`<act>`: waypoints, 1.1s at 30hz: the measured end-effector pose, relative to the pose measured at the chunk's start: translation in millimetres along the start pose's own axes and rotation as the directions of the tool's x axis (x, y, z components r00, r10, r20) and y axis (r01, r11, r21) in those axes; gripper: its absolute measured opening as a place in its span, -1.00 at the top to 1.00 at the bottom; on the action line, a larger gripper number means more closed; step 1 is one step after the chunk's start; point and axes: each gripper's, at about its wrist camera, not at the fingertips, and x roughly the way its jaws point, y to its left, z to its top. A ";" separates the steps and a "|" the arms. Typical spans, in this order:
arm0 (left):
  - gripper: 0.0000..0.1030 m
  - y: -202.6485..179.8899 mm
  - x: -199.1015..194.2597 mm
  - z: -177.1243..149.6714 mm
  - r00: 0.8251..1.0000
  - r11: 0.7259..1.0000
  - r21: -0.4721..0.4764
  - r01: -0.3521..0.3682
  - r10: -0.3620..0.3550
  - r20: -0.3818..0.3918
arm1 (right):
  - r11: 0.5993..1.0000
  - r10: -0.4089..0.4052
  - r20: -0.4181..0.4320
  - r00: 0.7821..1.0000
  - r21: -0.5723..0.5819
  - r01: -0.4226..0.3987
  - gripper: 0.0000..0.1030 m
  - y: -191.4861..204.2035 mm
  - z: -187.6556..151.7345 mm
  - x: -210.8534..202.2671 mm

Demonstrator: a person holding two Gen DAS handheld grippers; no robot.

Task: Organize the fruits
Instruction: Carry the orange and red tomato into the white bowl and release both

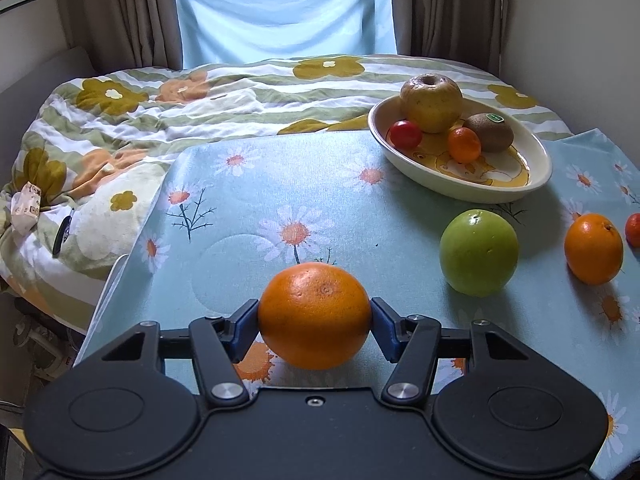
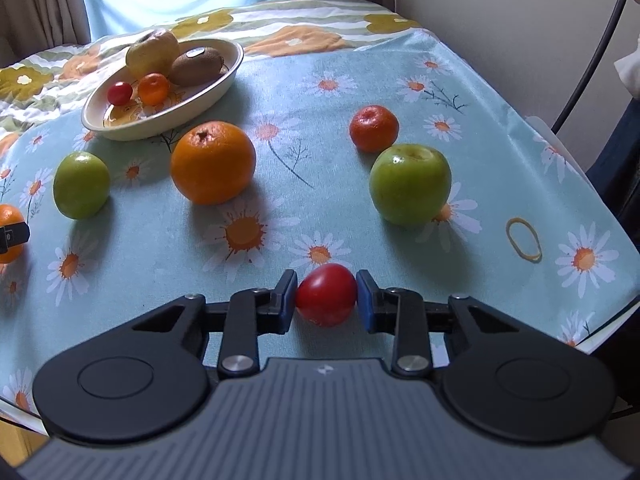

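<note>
Both grippers engage fruit on the daisy-print tablecloth (image 2: 360, 80). The left gripper (image 1: 315, 314) has its blue pads pressed against opposite sides of a large orange (image 1: 315, 315), gripped across its widest part, presumably so the round fruit cannot slip. The right gripper (image 2: 326, 295) is closed around a small red tomato (image 2: 326, 295) low over the cloth. The oval dish (image 1: 540, 176), the likely destination, already holds a yellowish apple (image 1: 431, 102), kiwi (image 1: 489, 131) and two small fruits; a green apple (image 2: 409, 184) lies loose nearby.

My left camera looks low across the table (image 1: 328, 184) toward the window, close in. My right camera looks likewise from farther right. Both share the fruit dish (image 1: 536, 178) (image 2: 224, 80).
</note>
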 end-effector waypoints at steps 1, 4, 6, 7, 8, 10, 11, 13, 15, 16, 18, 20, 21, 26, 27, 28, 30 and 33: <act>-0.23 -0.1 -2.2 0.3 1.000 1.000 -0.003 0.003 -0.003 -0.001 | 1.000 0.004 0.003 1.000 -0.003 -0.004 0.10 0.3 1.3 -1.6; -0.23 -1.4 -12.0 2.3 1.000 1.000 -0.019 0.015 -0.015 -0.001 | 1.000 0.015 0.016 1.000 -0.006 -0.015 0.10 0.6 6.4 -7.5; -0.22 -2.6 -19.4 4.7 1.000 0.999 -0.033 0.025 -0.025 0.004 | 1.000 0.029 0.023 0.999 -0.002 -0.029 0.10 0.3 9.9 -11.6; -0.23 -4.0 -24.3 6.5 1.000 0.999 -0.037 0.029 -0.029 0.008 | 0.999 0.040 0.028 0.999 -0.002 -0.040 0.10 0.1 11.9 -14.6; -0.23 -5.5 -28.5 8.1 0.999 0.999 -0.037 0.032 -0.031 0.011 | 0.999 0.050 0.035 0.998 -0.002 -0.050 0.10 -0.3 14.0 -17.7; -0.22 -9.6 -38.8 11.4 0.999 0.999 -0.034 0.035 -0.035 0.022 | 0.998 0.065 0.050 0.997 -0.010 -0.064 0.10 -0.6 18.8 -24.4; -0.22 -11.8 -43.6 12.7 0.999 0.999 -0.030 0.037 -0.036 0.028 | 0.997 0.073 0.056 0.996 -0.013 -0.073 0.10 -1.0 21.4 -27.6; -0.22 -18.5 -55.2 15.2 0.998 0.999 -0.019 0.041 -0.040 0.042 | 0.996 0.087 0.069 0.994 -0.016 -0.086 0.10 -1.8 27.2 -33.9; -0.22 -23.7 -65.7 17.6 0.998 0.999 -0.014 0.043 -0.042 0.053 | 0.995 0.101 0.080 0.992 -0.023 -0.100 0.10 -2.6 34.3 -40.2; -0.22 -26.2 -71.2 19.3 0.997 0.999 -0.015 0.045 -0.044 0.058 | 0.994 0.108 0.089 0.990 -0.028 -0.106 0.10 -2.9 37.8 -43.9; -0.22 -31.1 -81.8 23.2 0.996 0.999 -0.018 0.047 -0.046 0.072 | 0.992 0.122 0.096 0.988 -0.044 -0.118 0.10 -2.8 44.8 -50.1; -0.22 -35.9 -91.1 28.0 0.995 0.998 -0.022 0.056 -0.054 0.087 | 0.989 0.138 0.084 0.987 -0.058 -0.134 0.10 -3.0 53.2 -54.1; -0.22 -38.8 -95.3 30.2 0.994 0.998 -0.026 0.063 -0.060 0.096 | 0.988 0.148 0.079 0.986 -0.057 -0.144 0.10 -3.6 57.1 -55.7; -0.22 -51.3 -110.5 45.0 0.986 0.995 -0.035 0.092 -0.086 0.144 | 0.979 0.179 0.084 0.980 -0.115 -0.169 0.10 0.2 77.7 -62.3; -0.22 -54.2 -112.2 48.4 0.984 0.995 -0.031 0.098 -0.092 0.155 | 0.977 0.187 0.088 0.978 -0.121 -0.176 0.10 0.4 82.7 -63.3; -0.22 -56.7 -113.1 51.4 0.982 0.994 -0.028 0.101 -0.095 0.162 | 0.974 0.197 0.088 0.976 -0.131 -0.185 0.10 0.9 88.6 -64.3; -0.22 -60.6 -113.5 59.3 0.979 0.994 -0.020 0.107 -0.102 0.174 | 0.969 0.214 0.088 0.973 -0.141 -0.201 0.10 2.5 99.2 -65.0; -0.22 -64.4 -110.3 70.2 0.977 0.993 -0.012 0.114 -0.110 0.181 | 0.964 0.234 0.088 0.968 -0.150 -0.220 0.10 6.3 115.2 -63.1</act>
